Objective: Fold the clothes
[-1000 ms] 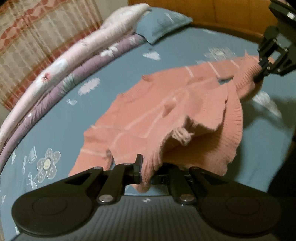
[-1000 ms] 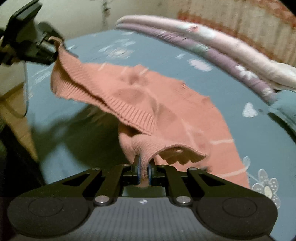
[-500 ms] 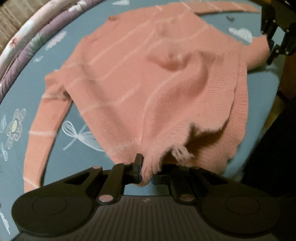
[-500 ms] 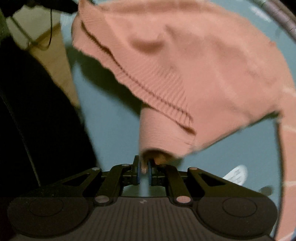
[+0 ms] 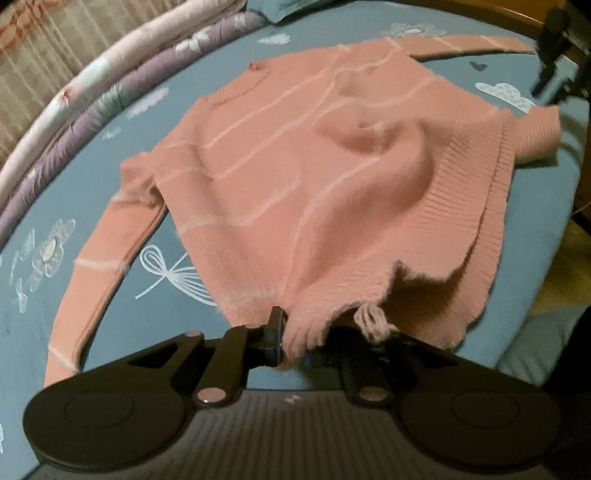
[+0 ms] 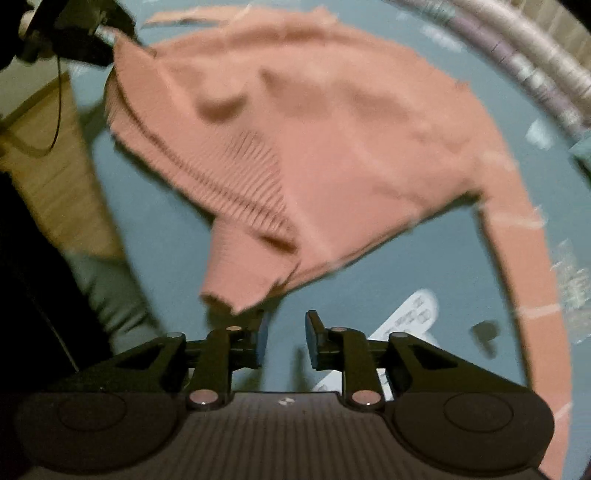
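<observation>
A pink knitted sweater [image 5: 295,177] with thin white stripes lies spread on the blue bed sheet [image 5: 122,306], sleeves out to both sides. My left gripper [image 5: 295,341] is shut on the sweater's frayed hem corner at the near edge. In the right wrist view the sweater [image 6: 332,147] lies ahead, and its ribbed corner [image 6: 236,273] rests just beyond my right gripper [image 6: 284,338], which is open and empty. The left gripper [image 6: 92,48] shows at the top left holding the far hem corner. The right gripper [image 5: 557,70] shows at the left view's top right.
Rolled pink and purple quilts [image 5: 92,99] lie along the far side of the bed. A blue pillow [image 5: 295,7] sits at the head. The bed edge and wooden floor [image 6: 48,155] are at the left of the right wrist view.
My right gripper has opened and let go of the hem corner, which has dropped onto the sheet. The sweater has come down and spread flatter. My left gripper still holds its corner.
</observation>
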